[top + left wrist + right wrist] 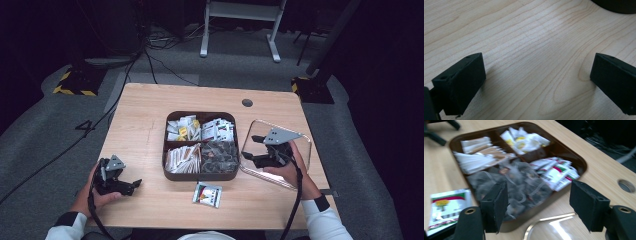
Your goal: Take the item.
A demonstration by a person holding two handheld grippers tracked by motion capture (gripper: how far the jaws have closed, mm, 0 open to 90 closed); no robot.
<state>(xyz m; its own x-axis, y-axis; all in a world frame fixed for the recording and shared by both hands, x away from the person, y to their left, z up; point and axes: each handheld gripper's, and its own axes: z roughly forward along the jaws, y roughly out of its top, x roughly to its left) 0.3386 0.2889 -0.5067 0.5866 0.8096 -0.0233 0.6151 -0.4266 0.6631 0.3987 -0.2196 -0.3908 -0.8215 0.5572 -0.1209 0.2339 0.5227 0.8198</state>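
- Mostly the right gripper (537, 206) view is blurred; the lid (554, 228) is cut off at the bottom edge.
- Clear, rounded lid (300, 137) lies right of the brown tray (200, 175), under the spread, empty right gripper (257, 150).
- Left gripper (537, 80) is spread over bare wood; a packet (207, 194) lies near the tray.

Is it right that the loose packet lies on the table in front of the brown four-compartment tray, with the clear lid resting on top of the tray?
Not quite. The clear lid lies on the table to the right of the tray, not on it; the high view shows it under the right gripper. The loose packet does lie in front of the tray.
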